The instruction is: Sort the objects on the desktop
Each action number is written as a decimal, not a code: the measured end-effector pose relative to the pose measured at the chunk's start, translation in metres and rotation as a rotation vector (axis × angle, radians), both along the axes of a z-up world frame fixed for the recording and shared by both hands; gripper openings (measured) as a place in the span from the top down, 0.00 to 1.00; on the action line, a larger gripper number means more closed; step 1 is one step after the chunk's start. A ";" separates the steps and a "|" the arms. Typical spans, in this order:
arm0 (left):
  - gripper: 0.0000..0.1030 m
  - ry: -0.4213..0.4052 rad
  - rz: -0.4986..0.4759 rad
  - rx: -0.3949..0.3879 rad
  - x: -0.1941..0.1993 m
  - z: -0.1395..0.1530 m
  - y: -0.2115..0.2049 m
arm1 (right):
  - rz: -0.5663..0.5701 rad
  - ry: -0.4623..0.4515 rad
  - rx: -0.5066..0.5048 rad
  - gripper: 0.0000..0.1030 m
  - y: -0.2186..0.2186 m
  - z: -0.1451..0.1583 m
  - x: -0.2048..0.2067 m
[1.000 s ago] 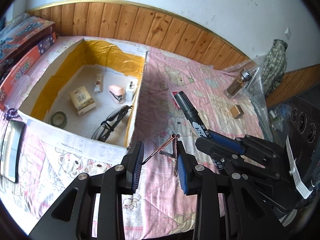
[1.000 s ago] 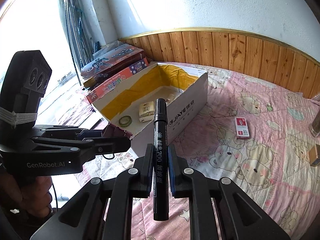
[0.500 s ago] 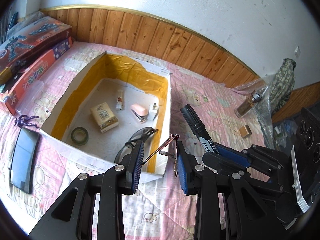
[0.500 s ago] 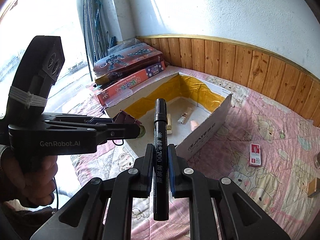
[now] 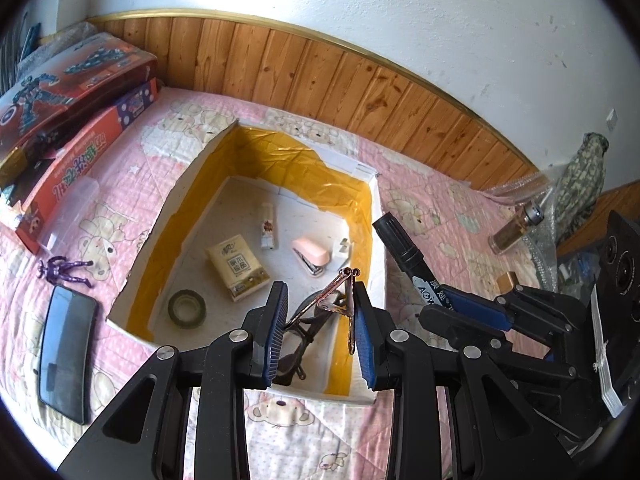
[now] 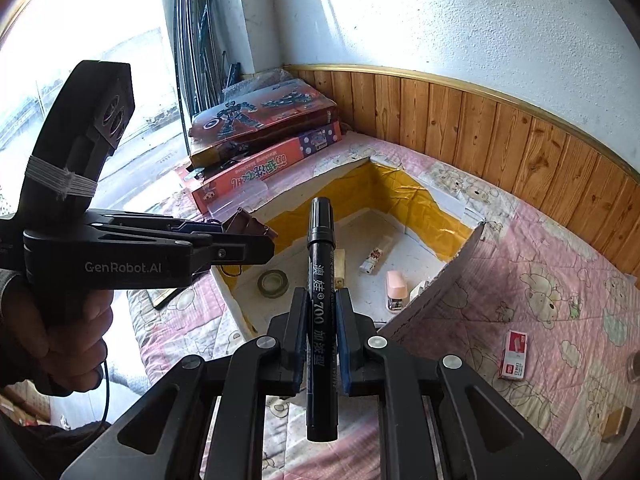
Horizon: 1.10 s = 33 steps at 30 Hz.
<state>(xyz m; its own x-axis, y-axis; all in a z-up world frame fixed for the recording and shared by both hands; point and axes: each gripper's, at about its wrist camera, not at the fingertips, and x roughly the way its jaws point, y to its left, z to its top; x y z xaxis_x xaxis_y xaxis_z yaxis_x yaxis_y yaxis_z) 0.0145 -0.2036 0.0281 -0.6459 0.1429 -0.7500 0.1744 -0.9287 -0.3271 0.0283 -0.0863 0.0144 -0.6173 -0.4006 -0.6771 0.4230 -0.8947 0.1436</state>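
Observation:
My left gripper (image 5: 320, 320) is shut on a bronze binder clip (image 5: 340, 294) and holds it above the near right corner of the yellow-lined cardboard box (image 5: 168, 216). My right gripper (image 6: 322, 330) is shut on a black marker (image 6: 320, 280), its cap pointing at the box (image 6: 460, 264). The marker (image 5: 404, 254) also shows in the left wrist view beside the box's right wall. The clip (image 6: 248, 222) and the left gripper (image 6: 224, 246) show in the right wrist view over the box's near left corner. Inside lie glasses (image 5: 304, 332), a tape roll (image 5: 187, 309), a tissue pack (image 5: 237, 267) and a pink stapler (image 5: 311, 256).
A phone (image 5: 66, 350) and a purple figure (image 5: 66, 272) lie left of the box. Toy boxes (image 5: 68, 92) are stacked at the far left. A staples box (image 6: 514, 354) and a small wooden block (image 6: 616, 424) lie on the pink quilt at right. A bottle (image 5: 516, 228) stands at far right.
Both grippers have moved left and forward over the box, each still holding its object. The clip now hangs above the box's interior instead of over the quilt.

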 end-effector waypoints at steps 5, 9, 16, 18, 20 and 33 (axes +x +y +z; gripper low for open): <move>0.69 -0.030 0.003 0.008 -0.018 -0.006 -0.012 | 0.014 -0.023 0.002 0.86 -0.004 -0.001 -0.022; 0.69 -0.052 0.007 0.006 -0.034 -0.011 -0.022 | 0.028 -0.035 0.013 0.86 -0.008 -0.002 -0.041; 0.69 -0.101 -0.004 -0.004 -0.064 -0.023 -0.035 | 0.042 -0.065 0.031 0.86 -0.010 -0.007 -0.078; 0.69 -0.118 -0.005 -0.014 -0.071 -0.027 -0.038 | 0.044 -0.073 0.039 0.86 -0.011 -0.009 -0.087; 0.69 -0.132 -0.005 -0.029 -0.079 -0.032 -0.040 | 0.048 -0.081 0.046 0.86 -0.012 -0.012 -0.095; 0.69 -0.232 -0.011 -0.046 -0.118 -0.060 -0.057 | 0.090 -0.149 0.125 0.86 -0.019 -0.035 -0.146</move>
<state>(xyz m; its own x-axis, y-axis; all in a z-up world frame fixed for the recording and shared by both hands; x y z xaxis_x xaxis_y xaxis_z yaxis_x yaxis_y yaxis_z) -0.1035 -0.2604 -0.0315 -0.4543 0.1116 -0.8838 0.2297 -0.9439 -0.2372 -0.1180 -0.1051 -0.0205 -0.4723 -0.3569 -0.8059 0.4844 -0.8690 0.1010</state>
